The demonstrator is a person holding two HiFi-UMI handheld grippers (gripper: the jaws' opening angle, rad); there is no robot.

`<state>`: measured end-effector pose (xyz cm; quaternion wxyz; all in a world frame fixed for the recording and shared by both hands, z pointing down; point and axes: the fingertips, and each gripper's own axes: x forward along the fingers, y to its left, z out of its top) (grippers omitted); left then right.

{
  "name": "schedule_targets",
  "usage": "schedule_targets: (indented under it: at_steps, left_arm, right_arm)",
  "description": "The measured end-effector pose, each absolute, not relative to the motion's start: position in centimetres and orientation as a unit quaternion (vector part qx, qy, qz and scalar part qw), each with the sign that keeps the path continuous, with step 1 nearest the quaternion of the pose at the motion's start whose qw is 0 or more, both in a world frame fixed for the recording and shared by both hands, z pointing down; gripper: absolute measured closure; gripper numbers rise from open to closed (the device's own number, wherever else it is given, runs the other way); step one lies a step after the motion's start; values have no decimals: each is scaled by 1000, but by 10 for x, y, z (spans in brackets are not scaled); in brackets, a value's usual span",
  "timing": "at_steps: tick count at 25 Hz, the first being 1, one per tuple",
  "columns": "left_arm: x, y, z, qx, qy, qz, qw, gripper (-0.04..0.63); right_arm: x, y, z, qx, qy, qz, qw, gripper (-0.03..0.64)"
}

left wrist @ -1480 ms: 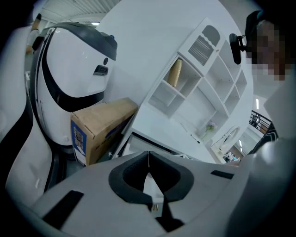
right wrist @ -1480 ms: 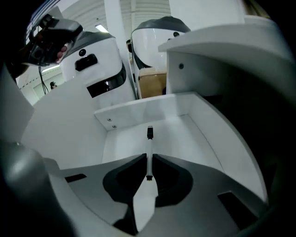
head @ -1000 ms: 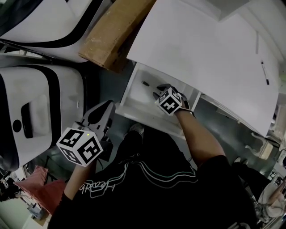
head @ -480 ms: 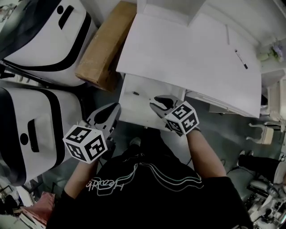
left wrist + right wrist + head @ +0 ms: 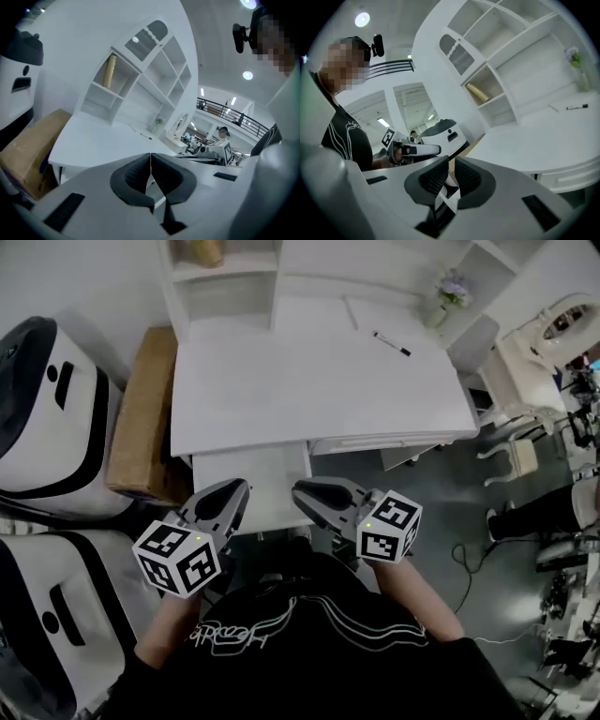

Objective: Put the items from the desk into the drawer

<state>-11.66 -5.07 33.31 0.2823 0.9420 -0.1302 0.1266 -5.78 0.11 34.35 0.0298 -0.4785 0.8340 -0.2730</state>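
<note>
White desk [image 5: 281, 390], nearly bare: found only a pen [image 5: 391, 343] left on it, far back at the right, near a vase [image 5: 448, 294] and well apart from both grippers. Saw the drawer [image 5: 253, 470] pulled out below the desk's front edge. Held the left gripper [image 5: 236, 491] and the right gripper [image 5: 300, 491] side by side above the drawer's front, both empty. Had the left jaws pressed together on nothing; had the right jaws all but together, having just been closing, likewise with nothing between. Judged the risks as these: arriving at the pen with jaws not yet opened and merely shoving it, so rolling it toward the vase or off the desk; pinching so thin and round a thing, lying flat, too near one end, so tipping or flicking it out of the grip; swinging wide on the long reach and clipping the vase; letting go short on the way back and dropping the pen past the drawer onto the floor [image 5: 412, 512]. Risked also nudging the drawer inward while leaning in for the reach.
</note>
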Motion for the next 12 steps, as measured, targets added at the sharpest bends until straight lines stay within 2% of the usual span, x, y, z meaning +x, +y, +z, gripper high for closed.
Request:
schedule_targets:
  at_steps: [6,12]
  left_arm:
    - [-31,-25,319,956,-56,130,256,574]
    - [63,-24,329,957,-49,137,251,574]
  right_arm:
    - [28,37,331,-562,789,-246,41,551]
    - [133,44,344,-594,763,-247,54,551]
